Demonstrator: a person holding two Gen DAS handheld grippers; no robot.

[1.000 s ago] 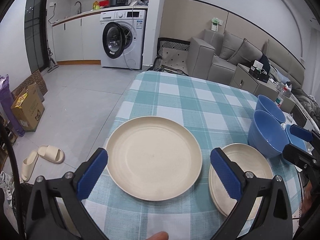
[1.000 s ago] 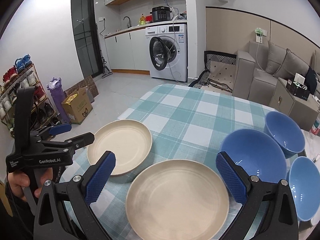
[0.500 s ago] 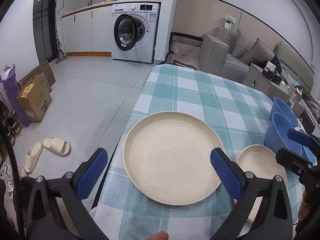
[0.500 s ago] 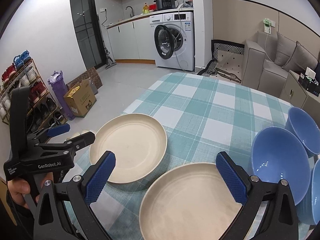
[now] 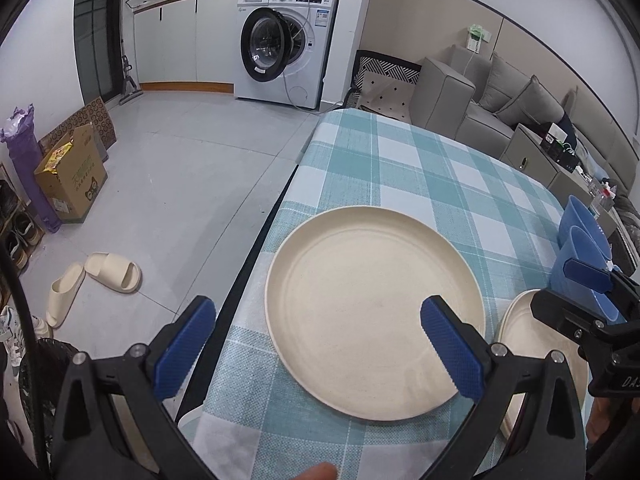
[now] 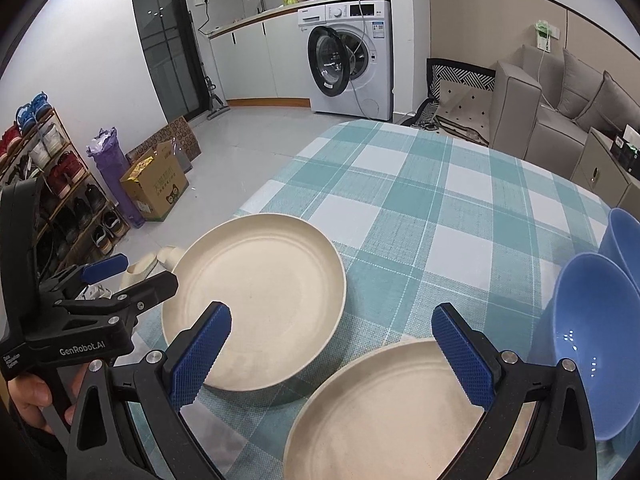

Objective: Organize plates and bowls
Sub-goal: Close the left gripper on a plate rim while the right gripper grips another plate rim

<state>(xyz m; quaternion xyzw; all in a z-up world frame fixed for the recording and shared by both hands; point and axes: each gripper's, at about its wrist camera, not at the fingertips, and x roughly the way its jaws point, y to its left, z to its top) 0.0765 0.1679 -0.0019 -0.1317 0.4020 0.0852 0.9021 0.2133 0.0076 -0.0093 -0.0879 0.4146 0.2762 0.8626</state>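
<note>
A lone cream plate lies near the left edge of the checked tablecloth. To its right sits a stack of cream plates, with two blue bowls beyond it. My left gripper is open and holds nothing: one finger hangs over the floor, the other over the lone plate. My right gripper is open and holds nothing; it hovers over the gap between the lone plate and the stack.
The table's left edge drops to a tiled floor with slippers and a cardboard box. A shoe rack stands at far left. A washing machine and a sofa lie beyond the table.
Both grippers have shifted left and closer to the lone plate, which now fills more of each view. Plates and bowls have not moved. Both jaws stay open.
</note>
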